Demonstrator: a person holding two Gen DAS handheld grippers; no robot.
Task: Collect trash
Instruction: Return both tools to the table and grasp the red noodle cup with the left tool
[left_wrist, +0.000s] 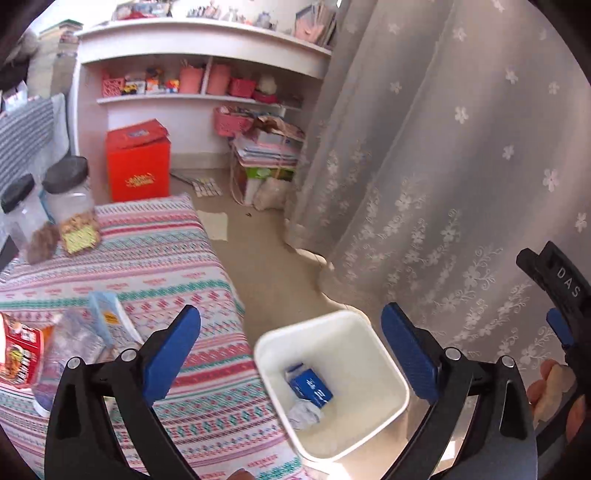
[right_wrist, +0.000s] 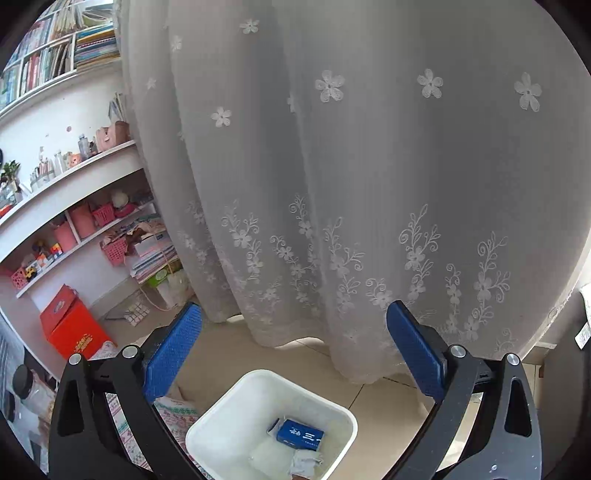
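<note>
Two grippers are in my charge, both over a white bin (left_wrist: 373, 373) that stands on a beige tiled floor (left_wrist: 273, 266).

Room and surface, left to right in the left wrist view: a bed or low table under a pink, green and white patterned cloth (left_wrist: 177, 258) takes up the left side. White curved shelves (left_wrist: 199, 40) line the far wall and hold pink baskets and small toys. A lace curtain (left_wrist: 461, 147) with stitched flowers hangs at the right, its hem reaching the floor just behind the bin.

Containers: two clear jars (left_wrist: 72, 206) with black lids stand on the cloth, each part filled with brown contents. A red box (left_wrist: 138, 166) sits on the floor below the shelves. Nearer me on the cloth lie a red snack packet (left_wrist: 18, 354), a clear bag and a pale blue carton (left_wrist: 107, 317). Inside the bin I see a blue packet (left_wrist: 310, 387) and a crumpled grey-white wad (left_wrist: 304, 413).

Writing: the blue packet carries white characters I cannot read. The red box has gold print, illegible. The letters "DAS" show on the right gripper's body at the frame edge.

My left gripper (left_wrist: 291, 332) has its jaws spread wide, nothing between them, directly above the bin. My right gripper (right_wrist: 293, 332) is likewise wide apart and empty, above the bin's far rim.
</note>
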